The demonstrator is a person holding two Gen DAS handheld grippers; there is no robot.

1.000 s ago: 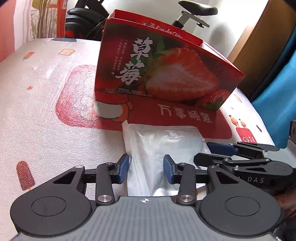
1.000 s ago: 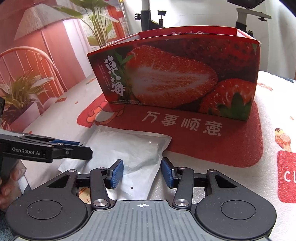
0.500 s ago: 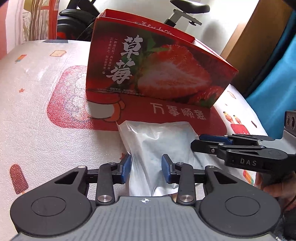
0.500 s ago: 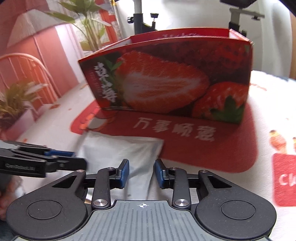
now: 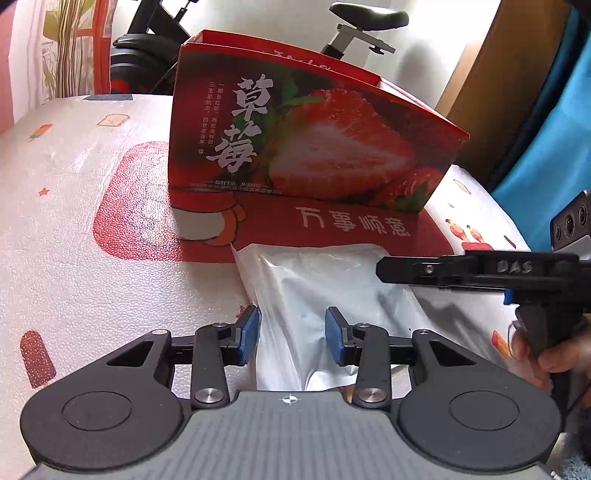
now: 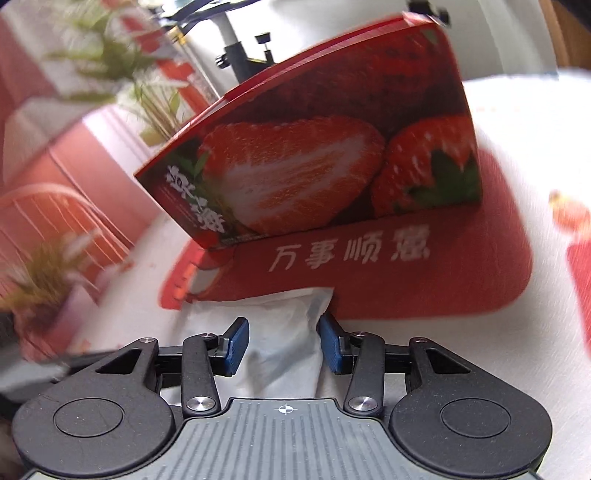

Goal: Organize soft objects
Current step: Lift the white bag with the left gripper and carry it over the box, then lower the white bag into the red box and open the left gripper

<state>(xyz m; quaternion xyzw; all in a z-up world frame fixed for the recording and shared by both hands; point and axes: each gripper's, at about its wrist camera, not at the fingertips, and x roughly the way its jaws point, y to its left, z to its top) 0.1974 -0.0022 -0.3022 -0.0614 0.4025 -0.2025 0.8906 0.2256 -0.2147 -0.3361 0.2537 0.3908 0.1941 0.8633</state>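
Observation:
A soft white item in a clear plastic bag point(image 5: 325, 288) lies on the table in front of a red strawberry box point(image 5: 310, 136). My left gripper point(image 5: 292, 334) is open, its blue pads on either side of the bag's near end. My right gripper point(image 6: 282, 345) is open over the bag's other end point(image 6: 280, 325); it shows in the left wrist view point(image 5: 461, 269) at the right, above the bag. The box point(image 6: 317, 162) stands open-topped just behind the bag. The right wrist view is blurred and tilted.
The table has a white cloth point(image 5: 74, 229) with a red printed patch point(image 5: 351, 225). An exercise bike point(image 5: 354, 26) stands behind the box. A blue fabric point(image 5: 554, 129) hangs at the right. Potted plants point(image 6: 40, 273) stand at the left.
My right gripper has moved in over the bag's right end and tilted, its jaws a little wider than half a second ago. My left gripper has stayed around the bag's near end.

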